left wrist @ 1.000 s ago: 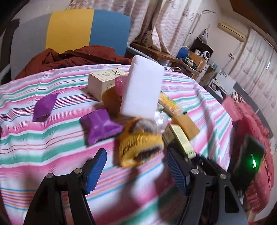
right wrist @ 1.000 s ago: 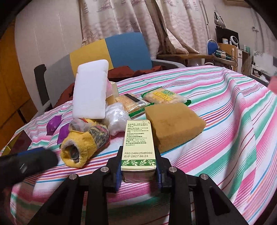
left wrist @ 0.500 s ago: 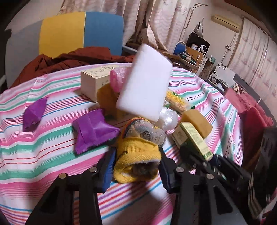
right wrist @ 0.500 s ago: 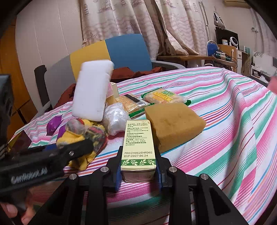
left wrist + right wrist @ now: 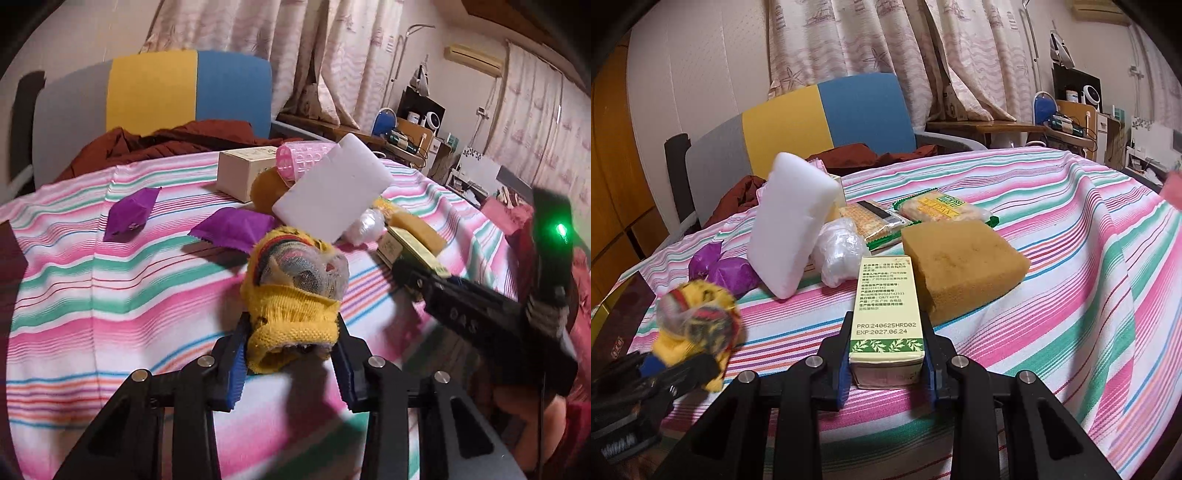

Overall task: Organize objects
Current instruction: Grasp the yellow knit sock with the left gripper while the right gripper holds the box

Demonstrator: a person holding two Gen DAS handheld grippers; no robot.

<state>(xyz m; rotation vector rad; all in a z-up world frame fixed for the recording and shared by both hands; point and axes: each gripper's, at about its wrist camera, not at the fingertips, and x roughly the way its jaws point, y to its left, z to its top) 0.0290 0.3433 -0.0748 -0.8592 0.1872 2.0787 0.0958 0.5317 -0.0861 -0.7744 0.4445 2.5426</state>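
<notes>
A yellow knitted sock [image 5: 295, 288] with a striped ball stuffed in it sits between the blue pads of my left gripper [image 5: 291, 347]. Its jaws are closing and pinch the sock's cuff. From the right wrist the sock [image 5: 698, 325] shows at lower left, blurred, just off the striped cloth. My right gripper [image 5: 886, 354] is shut on a cream and green carton [image 5: 886, 306] that rests on the table. The left wrist view has that carton [image 5: 406, 243] at the right, with the right gripper's fingers on it.
A white foam block [image 5: 790, 225] leans in the pile beside a plastic wad [image 5: 838, 254], a brown sponge [image 5: 960, 262] and snack packets [image 5: 942, 210]. Two purple sachets [image 5: 232, 229], a cream box [image 5: 243, 170] and a pink roller [image 5: 303, 158] lie farther back. A chair stands behind the table.
My left gripper went forward over the sock and its jaws narrowed onto it. The sock came away from the pile and the white block tipped over. The right gripper kept still.
</notes>
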